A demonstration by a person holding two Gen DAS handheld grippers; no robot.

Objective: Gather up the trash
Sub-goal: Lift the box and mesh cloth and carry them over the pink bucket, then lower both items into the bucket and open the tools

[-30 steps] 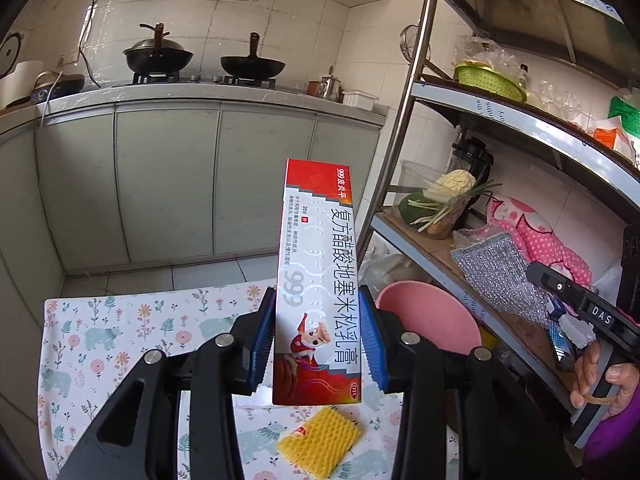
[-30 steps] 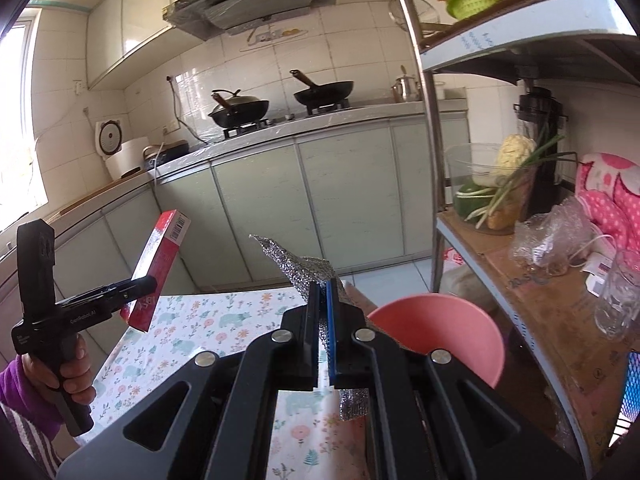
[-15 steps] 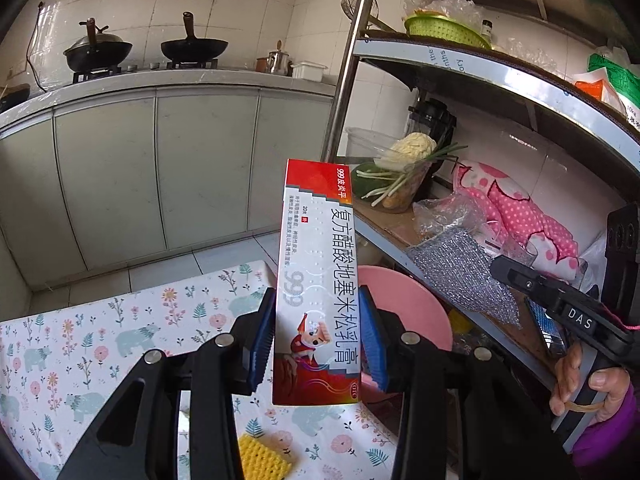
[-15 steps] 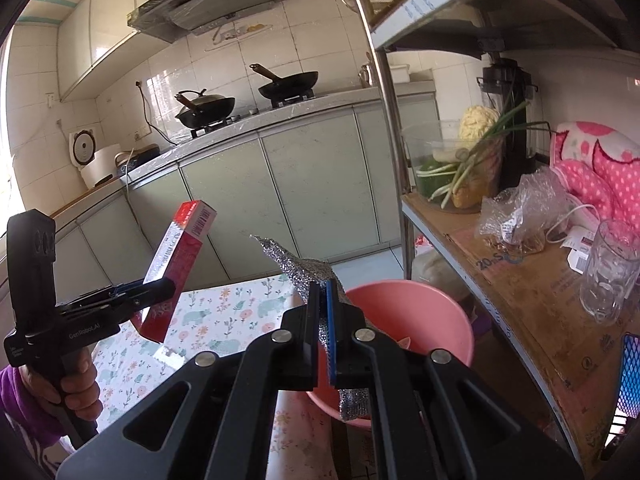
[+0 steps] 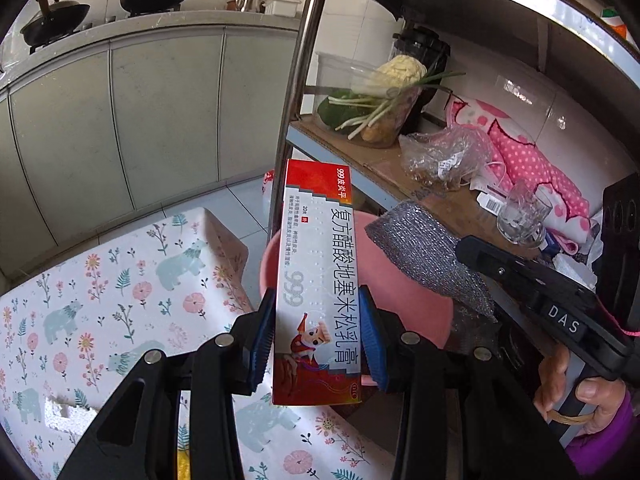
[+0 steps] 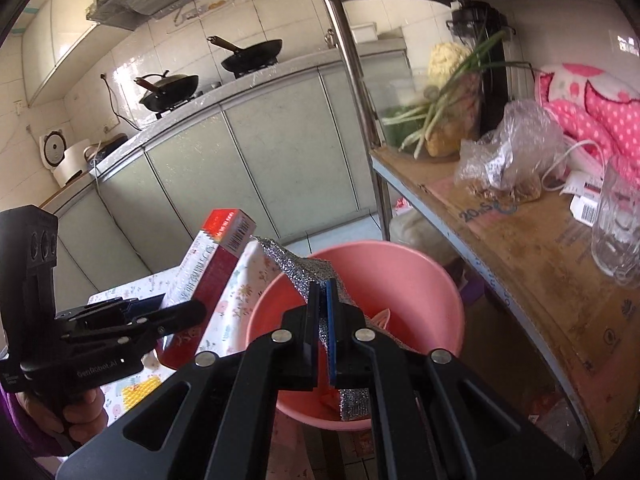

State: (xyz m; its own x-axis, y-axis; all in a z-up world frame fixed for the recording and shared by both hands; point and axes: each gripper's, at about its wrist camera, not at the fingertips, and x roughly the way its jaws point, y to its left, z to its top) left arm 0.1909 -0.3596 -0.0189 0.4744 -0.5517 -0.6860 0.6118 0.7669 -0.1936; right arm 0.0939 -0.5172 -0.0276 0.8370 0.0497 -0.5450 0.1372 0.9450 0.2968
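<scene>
While both jaws grip trash, the pink bucket (image 6: 420, 272) holds scraps.

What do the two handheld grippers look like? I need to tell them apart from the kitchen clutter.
Both are black plastic with silver rivets and ribbed blue finger pads. The right gripper carries a white "DAS" label; the left gripper reads "GenRobot.AI". Purple sleeves cover both wrists.
</scene>
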